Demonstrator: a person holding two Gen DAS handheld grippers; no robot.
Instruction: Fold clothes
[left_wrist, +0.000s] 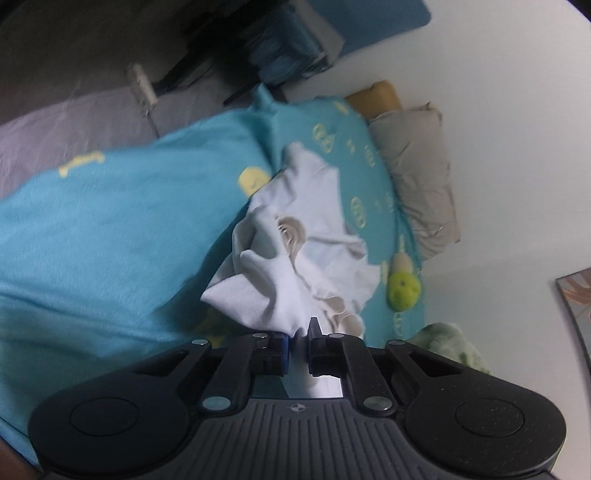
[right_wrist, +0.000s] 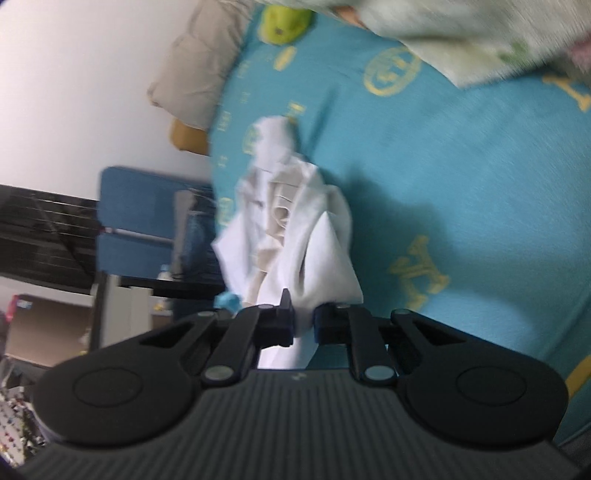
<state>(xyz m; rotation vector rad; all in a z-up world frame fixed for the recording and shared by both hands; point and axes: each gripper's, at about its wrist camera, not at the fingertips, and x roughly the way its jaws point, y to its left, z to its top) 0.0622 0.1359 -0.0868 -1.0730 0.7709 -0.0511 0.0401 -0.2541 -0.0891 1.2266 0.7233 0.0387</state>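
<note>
The white garment (left_wrist: 295, 236) is hanging bunched and crumpled above a bed, stretched between the two grippers, with its loose folds drooping toward the turquoise blanket (left_wrist: 110, 229) beneath. A beige lining or inner layer is showing among the white folds near the middle of the bundle.

The left gripper (left_wrist: 299, 345) is pinching one end of the garment: its fingers (left_wrist: 282, 350) are standing narrow, with white cloth running down through the small gap between them and on toward the gripper body. One finger is carrying a blue pad. The right gripper (right_wrist: 303, 323) is clamping the other end in the same way, its fingers (right_wrist: 282, 325) drawn close on a gathered tuck of white fabric that is passing between them.

The blanket is carrying yellow printed emblems: round logos and a monogram that is resembling interlocked letters, too blurred to read with certainty. No other writing is legible.

Both wrist views are showing the scene tilted, so each gripper is being held rolled to the side. A yellow-green plush toy (left_wrist: 402, 286) is lying on the blanket near a beige pillow (left_wrist: 417, 177) by the white wall. A blue panel (right_wrist: 136, 218) is standing beyond the bed's edge.
</note>
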